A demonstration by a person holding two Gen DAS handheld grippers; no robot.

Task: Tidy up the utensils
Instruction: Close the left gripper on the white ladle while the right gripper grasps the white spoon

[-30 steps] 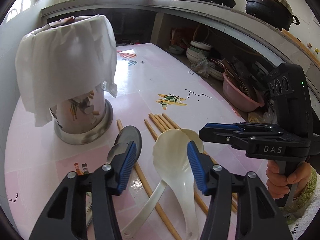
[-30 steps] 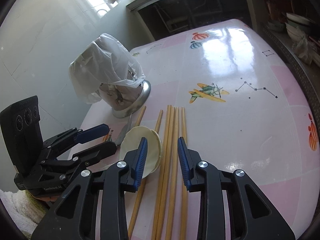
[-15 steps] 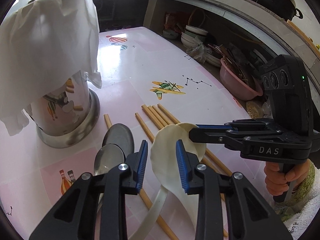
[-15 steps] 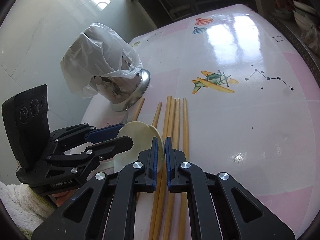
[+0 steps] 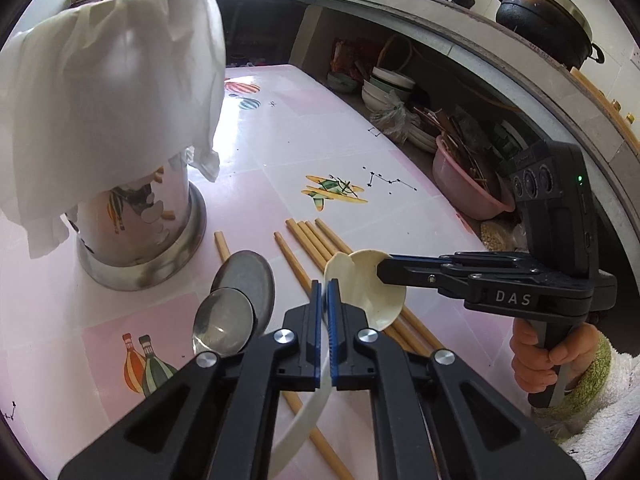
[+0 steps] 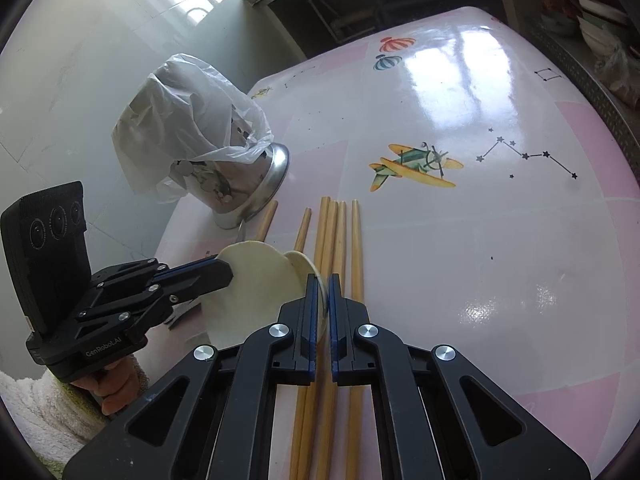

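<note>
Two cream spoons, two thin-edged grips

Both hand-held grippers have just been closing and now pinch the cream plastic spoons. The left hand-held gripper (image 5: pixel 325 294) is clamped on the rim of one cream spoon (image 5: pixel 306 412), whose handle curves back under the jaws toward 6 o'clock. The right hand-held gripper (image 6: pixel 322 288) nips the bowl edge of the second cream spoon (image 6: pixel 304 266), at 12 o'clock from its tips.

These spoons look light, stiff and glossy, so a rim pinch could swivel or slip; a hold nearer the neck of the handle would likely steady them better.

Beside them on the pink surface (image 6: pixel 500 240) lie two metal spoons (image 5: pixel 240 300), probably heavier and slicker, and loose wooden chopsticks (image 6: pixel 336 240), light and apt to roll. The steel holder (image 5: pixel 136 232), draped in a white plastic bag (image 5: pixel 108 92), stands at 10 o'clock.
</note>
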